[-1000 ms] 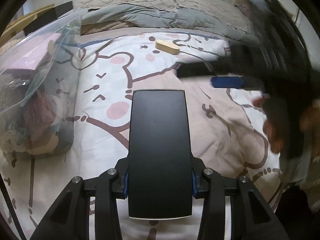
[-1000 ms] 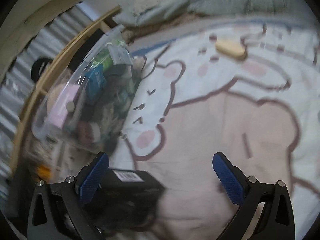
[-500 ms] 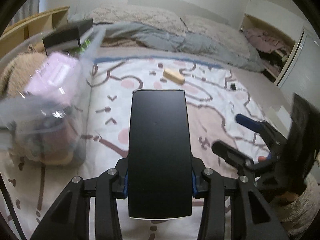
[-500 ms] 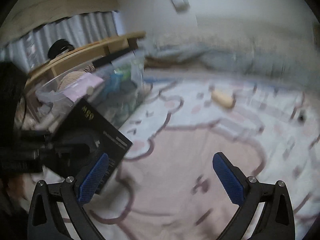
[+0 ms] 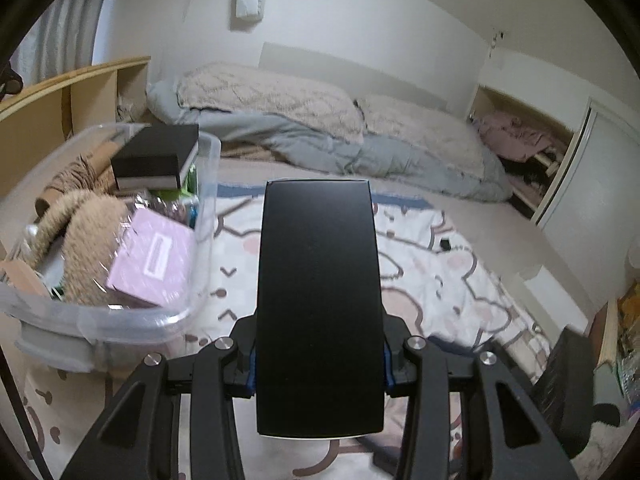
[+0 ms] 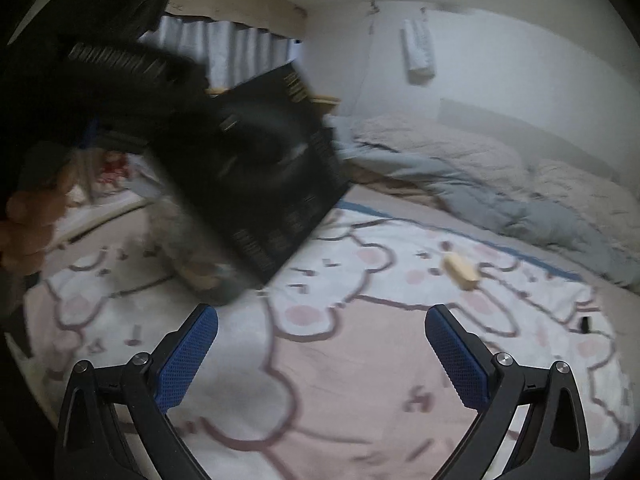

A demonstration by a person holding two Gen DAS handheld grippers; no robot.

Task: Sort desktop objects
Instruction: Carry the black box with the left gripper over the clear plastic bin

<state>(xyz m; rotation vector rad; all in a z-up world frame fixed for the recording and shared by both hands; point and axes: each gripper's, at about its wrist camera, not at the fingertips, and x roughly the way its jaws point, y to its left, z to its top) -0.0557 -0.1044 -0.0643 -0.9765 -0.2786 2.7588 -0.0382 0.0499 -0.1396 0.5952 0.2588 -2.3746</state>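
My left gripper [image 5: 319, 354] is shut on a flat black box [image 5: 318, 300] and holds it up above the bed, to the right of a clear plastic bin [image 5: 132, 320]. The bin holds a black box [image 5: 156, 156], a pink box [image 5: 154, 256], a furry brown item and other things. In the right wrist view the black box [image 6: 264, 176] shows blurred at upper left, held by the left gripper. My right gripper [image 6: 322, 356] is open and empty above the bear-print blanket [image 6: 360, 380]. A tan wooden block [image 6: 462, 270] and a small black item [image 6: 585, 323] lie on the blanket.
Pillows and a grey duvet [image 5: 360, 148] lie at the bed's head. A wooden shelf [image 5: 60, 108] stands left of the bin. A black chair [image 5: 568, 384] is at the lower right, beside the bed. A closet [image 5: 520, 148] is at far right.
My left gripper has lifted and tilted up with the black box, so the bin's inside now shows. My right gripper has pulled back to the right and up, still open.
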